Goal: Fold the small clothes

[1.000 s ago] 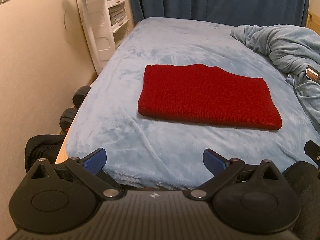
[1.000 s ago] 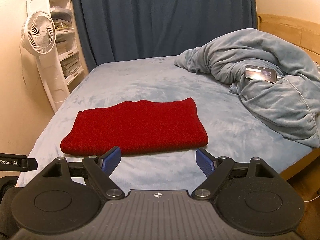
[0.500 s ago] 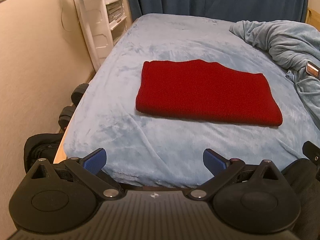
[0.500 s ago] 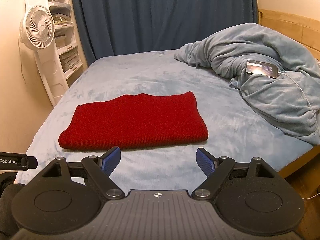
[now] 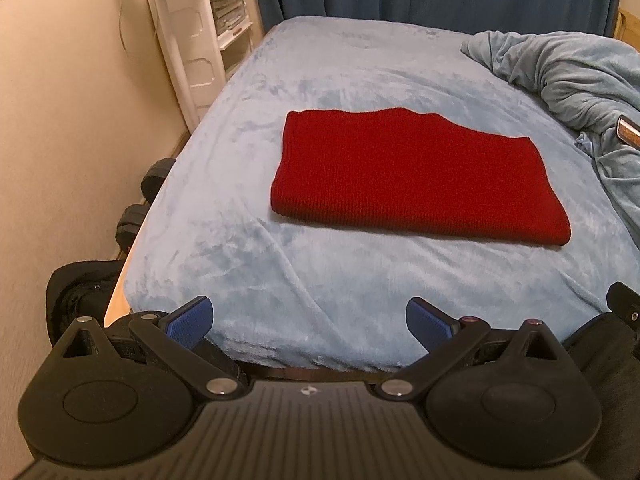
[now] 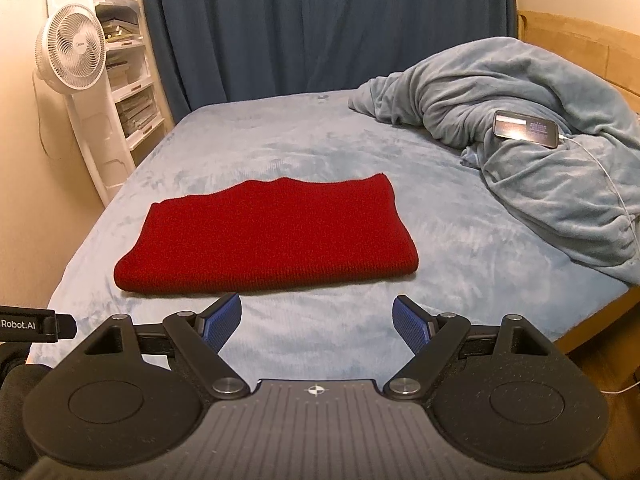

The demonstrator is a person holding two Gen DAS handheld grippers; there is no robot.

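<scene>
A red knitted garment lies folded into a flat rectangle on the light blue bed; the right wrist view shows the same garment in mid-frame. My left gripper hovers over the bed's near edge, well short of the garment, open with nothing between its blue pads. My right gripper is also open and empty, its fingertips just short of the garment's near edge and above the sheet.
A bunched blue duvet fills the right side, with a phone and its white cable on it. A white fan and shelf unit stand at the left by the wall. Dark dumbbells lie on the floor.
Both views have shifted slightly, so the garment sits a little lower in the right wrist view. The garment itself has not moved and both grippers stay open.
</scene>
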